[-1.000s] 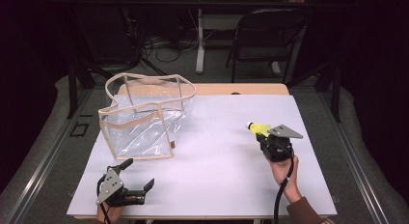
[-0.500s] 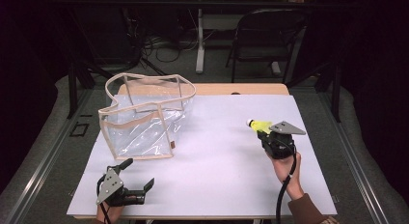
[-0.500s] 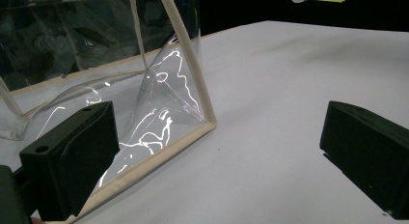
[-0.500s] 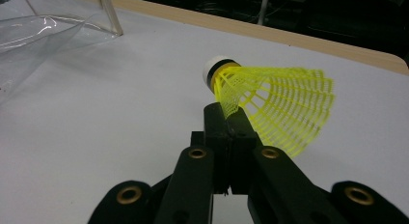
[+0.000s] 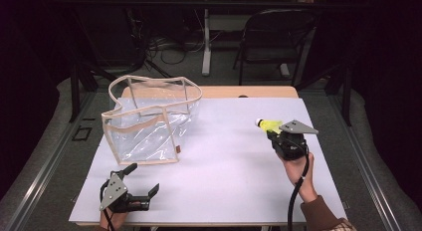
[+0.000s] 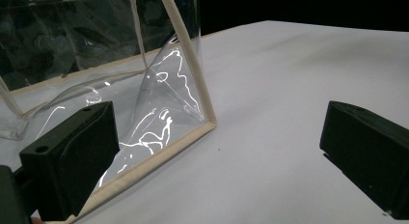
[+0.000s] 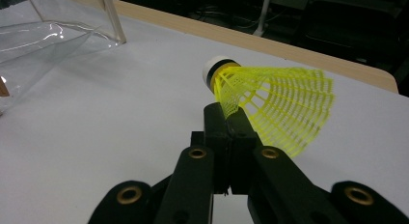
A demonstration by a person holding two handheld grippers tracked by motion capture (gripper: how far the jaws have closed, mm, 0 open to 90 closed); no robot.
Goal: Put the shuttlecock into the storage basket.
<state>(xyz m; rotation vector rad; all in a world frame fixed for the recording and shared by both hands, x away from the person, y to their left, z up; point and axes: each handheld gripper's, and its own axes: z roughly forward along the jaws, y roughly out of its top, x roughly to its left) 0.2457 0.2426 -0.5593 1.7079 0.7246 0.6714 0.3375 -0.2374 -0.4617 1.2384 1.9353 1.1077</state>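
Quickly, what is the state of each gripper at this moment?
Left gripper: open, holding nothing, beside the clear bag.
Right gripper: closed on the yellow shuttlecock.

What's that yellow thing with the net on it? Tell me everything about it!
It is a shuttlecock, the birdie from badminton. Its skirt is a bright yellow plastic mesh that flares like a cone, and its rounded tip is white with a dark band. It lies sideways, tip pointing towards the clear bag. The right gripper pinches the skirt's edge near the tip and holds it above the white table, clear of the tabletop.
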